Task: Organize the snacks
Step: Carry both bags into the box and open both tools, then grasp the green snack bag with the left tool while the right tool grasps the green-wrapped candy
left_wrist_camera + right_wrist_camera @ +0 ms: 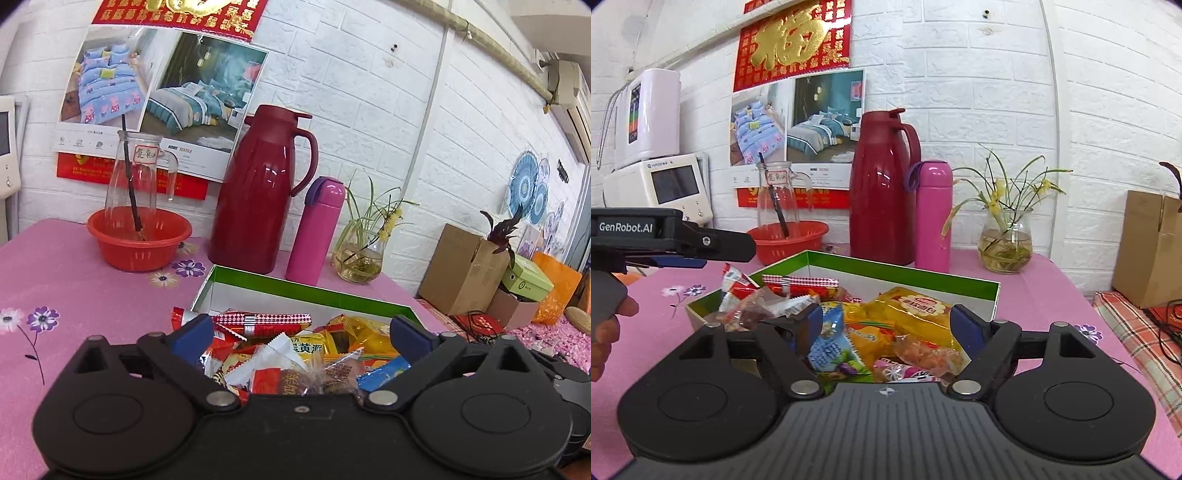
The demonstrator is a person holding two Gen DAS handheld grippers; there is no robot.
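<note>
- We see our left gripper (301, 338) with its blue-padded fingers spread wide and nothing between them, hovering over the snacks (295, 354) heaped in the green-rimmed box (295, 286).
- Our right gripper (892, 325) is likewise spread apart and empty above the same box (905, 267); a yellow packet (916, 306) and a blue packet (831, 347) lie between its fingers, but whether the pads touch them we cannot tell.
- The near wall of the box is hidden behind both gripper bodies, so the front of the pile is cut off in each view.
- A long red-and-white checked packet (266, 318) lies across the far part of the heap (its print is too small to read).
- In the right wrist view, the left gripper (677, 263) shows side-on at the left edge, so its opening cannot be judged there.
- Behind the box on the pink floral tablecloth (55, 288) stand a dark red thermos jug (262, 192), a pink flask (316, 236) and a glass vase of plants (360, 258).
- A glass pitcher (135, 184) stands in a red basin (138, 240); its handwritten label is hard to make out.
</note>
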